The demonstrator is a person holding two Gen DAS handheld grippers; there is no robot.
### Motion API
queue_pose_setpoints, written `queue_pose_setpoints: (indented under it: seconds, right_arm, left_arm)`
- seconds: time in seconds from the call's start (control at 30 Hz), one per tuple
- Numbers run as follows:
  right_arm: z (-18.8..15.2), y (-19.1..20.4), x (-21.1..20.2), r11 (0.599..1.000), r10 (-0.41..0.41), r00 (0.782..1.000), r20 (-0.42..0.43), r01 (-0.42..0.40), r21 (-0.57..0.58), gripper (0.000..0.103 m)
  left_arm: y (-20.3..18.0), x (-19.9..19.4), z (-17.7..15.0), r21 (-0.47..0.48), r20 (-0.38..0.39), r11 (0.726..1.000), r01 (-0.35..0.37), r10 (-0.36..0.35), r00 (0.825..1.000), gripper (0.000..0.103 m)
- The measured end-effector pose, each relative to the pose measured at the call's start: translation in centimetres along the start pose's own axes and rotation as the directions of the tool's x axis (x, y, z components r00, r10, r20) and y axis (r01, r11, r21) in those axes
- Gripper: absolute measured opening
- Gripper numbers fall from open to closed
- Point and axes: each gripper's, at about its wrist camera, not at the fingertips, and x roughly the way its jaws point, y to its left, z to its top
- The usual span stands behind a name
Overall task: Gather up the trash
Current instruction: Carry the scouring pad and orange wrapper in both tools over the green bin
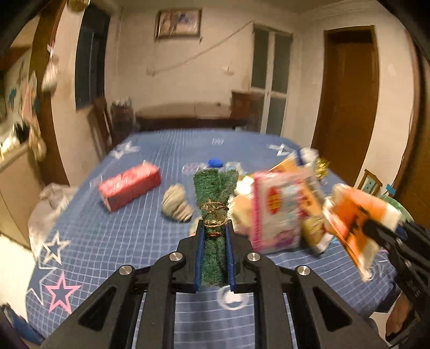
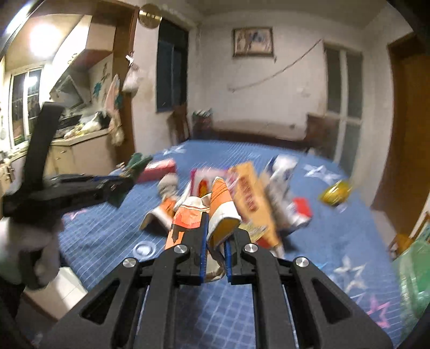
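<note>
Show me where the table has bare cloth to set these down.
Bare cloth lies on the near left, between the pink star print and the red box, and at the far end of the tablecloth. The right half is crowded with the pink packet and other wrappers.

Cream walls, wooden door, framed picture.

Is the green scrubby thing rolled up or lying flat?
Rolled up. The green pad is bundled lengthwise, with gold string tied around its middle, and the left gripper is shut on it above the table.
</note>
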Motion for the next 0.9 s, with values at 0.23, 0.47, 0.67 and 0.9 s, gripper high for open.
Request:
queue_pose_setpoints:
  seconds: [0.23,0.47,0.67,0.9]
  right_arm:
    - [1.3,-2.1,-1.9,0.995,-0.101,0.992,0.07,0.1,0.024,0.009]
    - [1.7,-2.7,-3.6,0.99,-0.144,0.979,0.143,0.143,0.019,0.009]
    - [1.3,-3.4,-3.8,0.992,-0.125,0.984,0.129,0.124,0.02,0.008]
    - [1.5,-3.6,-4.6,0.99,-0.143,0.978,0.151,0.143,0.015,0.008]
  left_arm:
    - [-5.8,-4.0,0.5,0.039,0.144,0.999,-0.021,0.016,0.989,0.016]
    - [-8.2,-5.1,0.5,0.031,0.191,0.999,-0.028,0.022,0.981,0.016]
    - [-9.0,-5.4,0.7,0.036,0.191,0.999,-0.019,0.012,0.981,0.016]
    - [-9.9,-4.9,1.0,0.043,0.182,0.999,-0.006,-0.002,0.983,0.016]
